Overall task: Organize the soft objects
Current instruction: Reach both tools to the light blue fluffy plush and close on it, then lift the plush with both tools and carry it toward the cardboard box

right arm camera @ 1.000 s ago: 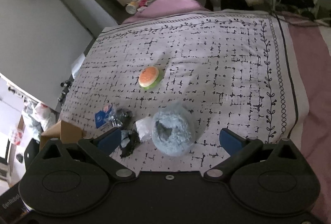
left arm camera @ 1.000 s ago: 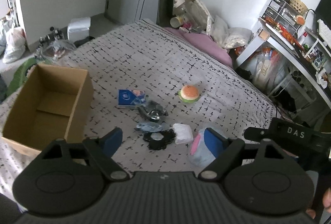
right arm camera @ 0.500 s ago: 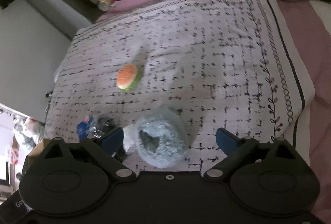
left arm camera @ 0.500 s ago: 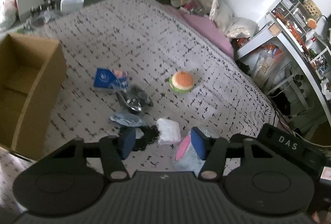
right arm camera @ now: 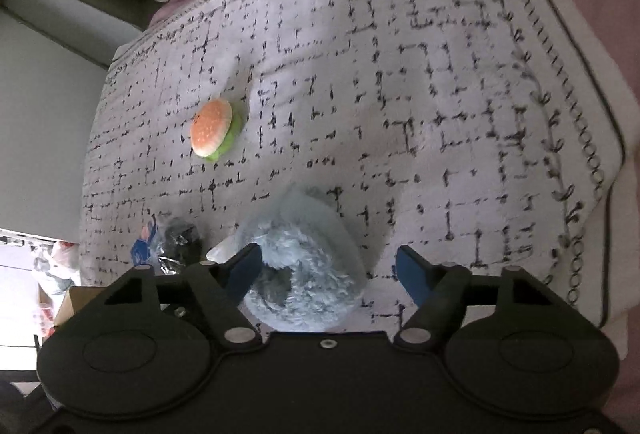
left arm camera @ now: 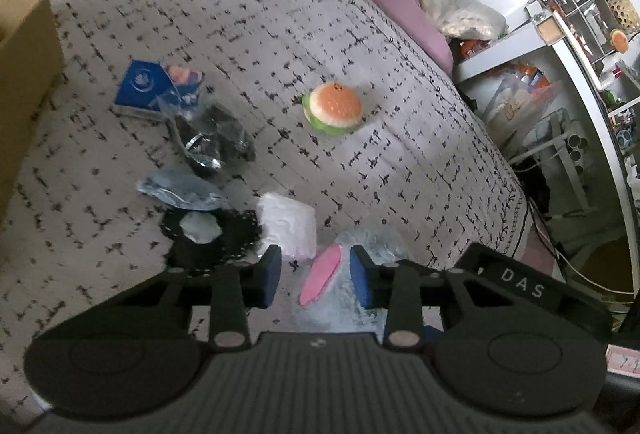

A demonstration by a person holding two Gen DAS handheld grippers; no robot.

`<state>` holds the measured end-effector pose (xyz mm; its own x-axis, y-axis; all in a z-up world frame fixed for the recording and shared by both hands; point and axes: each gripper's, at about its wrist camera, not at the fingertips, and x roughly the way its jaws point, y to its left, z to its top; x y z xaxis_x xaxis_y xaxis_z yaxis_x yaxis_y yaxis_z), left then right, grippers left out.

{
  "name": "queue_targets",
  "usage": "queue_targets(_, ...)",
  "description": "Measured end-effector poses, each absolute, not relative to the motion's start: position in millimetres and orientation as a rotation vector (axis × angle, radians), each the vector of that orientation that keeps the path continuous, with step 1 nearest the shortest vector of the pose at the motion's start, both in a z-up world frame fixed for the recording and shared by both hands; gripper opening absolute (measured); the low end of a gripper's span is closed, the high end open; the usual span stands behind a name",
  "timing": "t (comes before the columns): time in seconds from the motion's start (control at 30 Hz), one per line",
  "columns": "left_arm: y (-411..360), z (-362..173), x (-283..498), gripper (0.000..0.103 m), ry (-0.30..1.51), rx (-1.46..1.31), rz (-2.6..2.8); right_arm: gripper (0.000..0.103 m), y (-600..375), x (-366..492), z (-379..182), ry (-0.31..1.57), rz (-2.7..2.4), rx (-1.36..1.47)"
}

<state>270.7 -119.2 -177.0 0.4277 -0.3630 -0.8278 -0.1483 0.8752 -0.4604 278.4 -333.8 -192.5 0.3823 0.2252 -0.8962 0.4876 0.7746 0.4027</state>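
Observation:
A fluffy light-blue slipper-like thing [right arm camera: 308,266] with a pink underside [left arm camera: 320,276] lies on the patterned bedspread [right arm camera: 400,93], close under both grippers. My left gripper [left arm camera: 315,278] is closing with the pink edge between its blue pads [left arm camera: 270,276], which are not pressing on it. My right gripper [right arm camera: 328,270] is closing too, astride the fluffy thing. Its left pad [right arm camera: 244,268] brushes the fluff and its right pad stands apart. A burger plush [left arm camera: 334,107] [right arm camera: 212,133] sits farther up the bed. A white soft pack [left arm camera: 288,226] lies next to a black lace piece [left arm camera: 224,238].
A cardboard box [left arm camera: 24,73] stands at the left edge. A blue pack [left arm camera: 144,85], a black item in clear plastic [left arm camera: 212,141] and a pale blue bag [left arm camera: 180,189] lie left of the burger. Cluttered white shelves [left arm camera: 580,33] stand beyond the bed's right edge.
Both grippers have come down toward the fluffy blue thing, and both pairs of jaws have narrowed around it. The box has slid to the left edge of the left wrist view.

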Motion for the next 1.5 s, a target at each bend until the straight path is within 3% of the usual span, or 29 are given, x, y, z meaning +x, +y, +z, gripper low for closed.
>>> queue_targets(0.13, -124, -189, 276, 0.030, 1.166, -0.551, -0.145, 0.054, -338, 281, -203, 1.203, -0.187, 0.770)
queue_targets(0.2, -127, -192, 278, 0.030, 1.166, -0.564, -0.147, 0.043, -341, 281, -209, 1.207, -0.185, 0.821)
queue_targets(0.5, -136, -195, 282, 0.028, 1.182, -0.615, -0.181, 0.028, -350, 275, -211, 1.162, -0.204, 0.896)
queue_targets(0.83, -133, -185, 276, 0.021, 1.138, -0.619, -0.139, 0.024, -350, 269, -201, 1.101, -0.144, 0.926)
queue_targets(1.5, -86, -130, 257, 0.020, 0.974, -0.606, -0.095, 0.024, -313, 265, -164, 0.926, 0.150, 0.893)
